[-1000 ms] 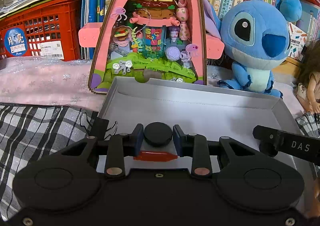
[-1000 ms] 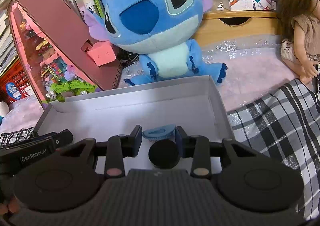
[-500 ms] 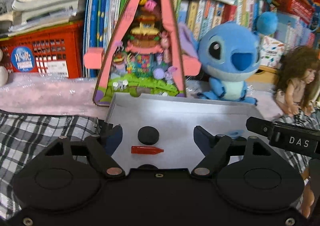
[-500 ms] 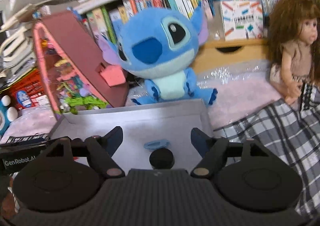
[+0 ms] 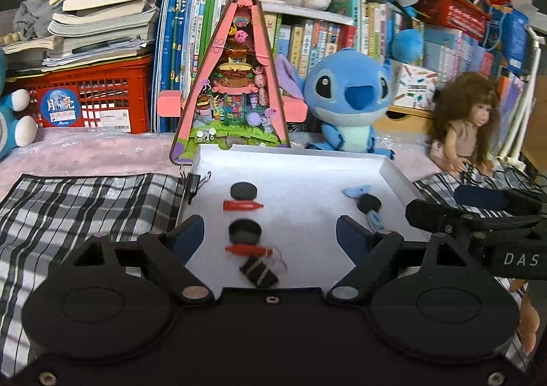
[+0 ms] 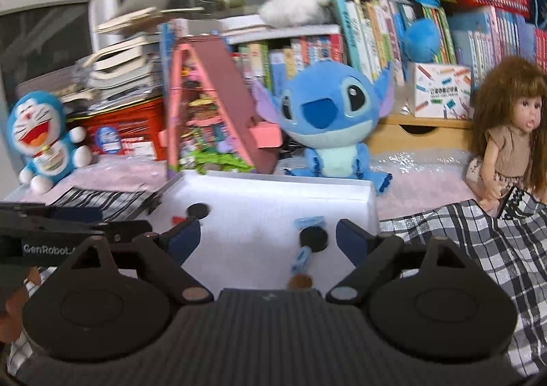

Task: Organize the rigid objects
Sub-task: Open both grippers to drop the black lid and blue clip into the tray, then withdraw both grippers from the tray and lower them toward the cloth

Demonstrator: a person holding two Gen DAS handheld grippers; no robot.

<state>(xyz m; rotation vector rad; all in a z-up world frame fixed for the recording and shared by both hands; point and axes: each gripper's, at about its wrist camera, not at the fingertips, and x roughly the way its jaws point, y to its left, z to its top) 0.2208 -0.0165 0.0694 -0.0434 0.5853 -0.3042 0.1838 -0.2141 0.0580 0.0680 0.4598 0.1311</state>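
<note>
Left tool [image 5: 268, 237] opening wide, empty; right tool [image 6: 268, 237] same, nothing between jaws. Black discs [image 5: 243, 190], red pieces [image 5: 242, 205], blue clips [image 5: 357, 190] lie loose in white tray [image 5: 393, 165]. Risk: low tool sweep knocks discs, scatters pairs; tray shifts on plaid cloth [image 5: 85, 208].

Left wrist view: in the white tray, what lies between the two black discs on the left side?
A red pointed piece lies between the far black disc and the near black disc on the white tray floor; the left wrist view shows this.
</note>
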